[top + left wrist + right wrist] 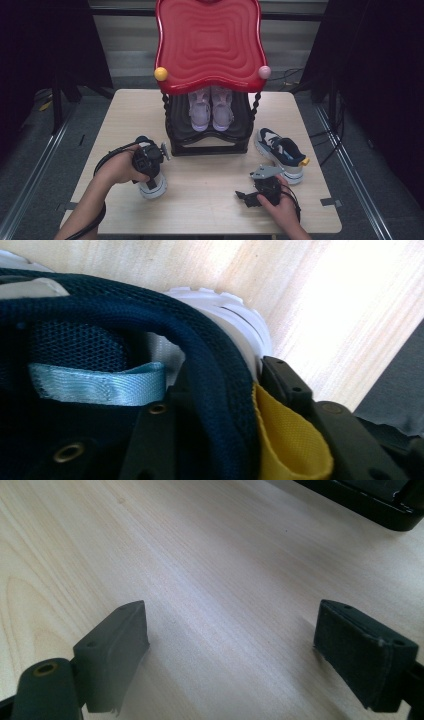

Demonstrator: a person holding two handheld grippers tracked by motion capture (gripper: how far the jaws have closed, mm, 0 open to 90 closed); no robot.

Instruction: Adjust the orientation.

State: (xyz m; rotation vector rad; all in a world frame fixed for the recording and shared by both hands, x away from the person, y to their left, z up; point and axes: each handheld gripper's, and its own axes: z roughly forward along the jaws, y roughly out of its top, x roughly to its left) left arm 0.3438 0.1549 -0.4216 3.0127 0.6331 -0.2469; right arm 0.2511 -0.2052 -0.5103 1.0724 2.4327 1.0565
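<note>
Right gripper (243,195) rests low on the table (210,200), jaws spread wide with bare wood between them. Left gripper (150,172) stands over a navy sneaker (152,186) at the front left, jaws pinching its heel collar (220,375) beside the yellow pull tab (287,445). Farther back: matching sneaker (280,150), black rack (210,135) holding lilac shoes (211,110)

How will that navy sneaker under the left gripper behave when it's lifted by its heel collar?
The navy sneaker would probably hang toe-down, since the left gripper has only the heel collar between its jaws. The padded mesh collar looks soft, so it may squash and flex. The chunky white sole suggests it will not crumple, and it looks fairly light.
</note>
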